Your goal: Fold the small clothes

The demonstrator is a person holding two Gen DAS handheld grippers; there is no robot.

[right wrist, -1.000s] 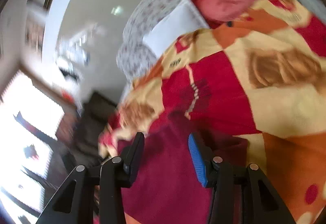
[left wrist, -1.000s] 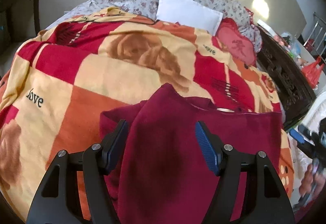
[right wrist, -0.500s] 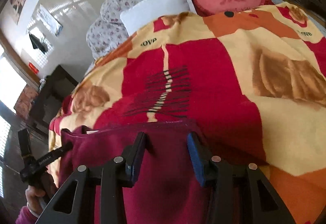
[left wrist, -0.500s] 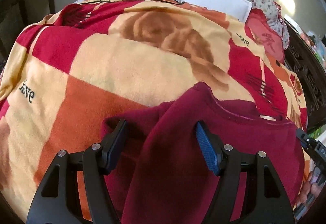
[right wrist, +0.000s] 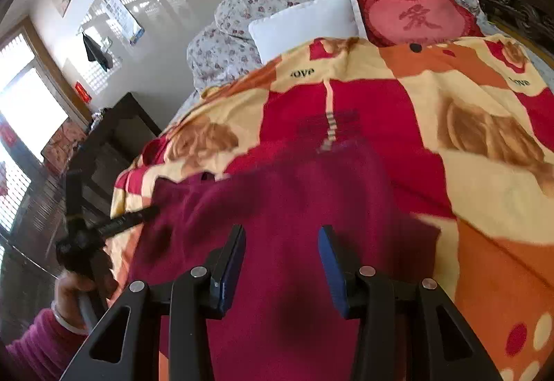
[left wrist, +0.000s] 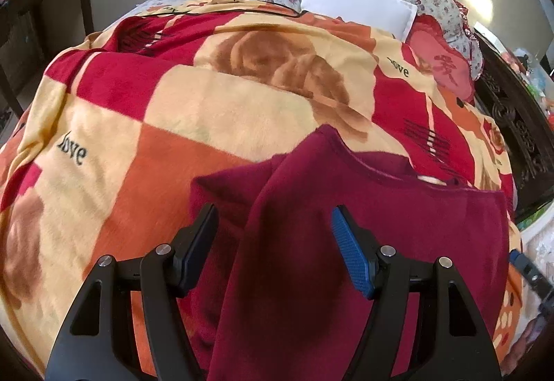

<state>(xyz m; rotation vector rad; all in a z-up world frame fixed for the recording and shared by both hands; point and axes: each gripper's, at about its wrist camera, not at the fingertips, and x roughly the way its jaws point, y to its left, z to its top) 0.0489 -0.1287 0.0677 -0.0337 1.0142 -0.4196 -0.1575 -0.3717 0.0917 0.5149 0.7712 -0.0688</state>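
On the blanket (left wrist: 145,125), maroon garment (left wrist: 398,225) runs off-frame beneath both spread claws (left wrist: 273,242) (right wrist: 282,260).

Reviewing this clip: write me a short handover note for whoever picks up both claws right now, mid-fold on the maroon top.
Left claw: open, holding nothing, above the maroon top near its folded side.
Right claw: open, holding nothing, over the same garment's other side.
Where things are: the top lies on the patterned blanket on the bed, neckline pointing toward the white pillow. One side, probably a sleeve, is already folded in over the body.
Done: the first fold on that one side, as it looks.
Left: the other side does not look folded yet; fold it in, then fold the garment in half and smooth it.
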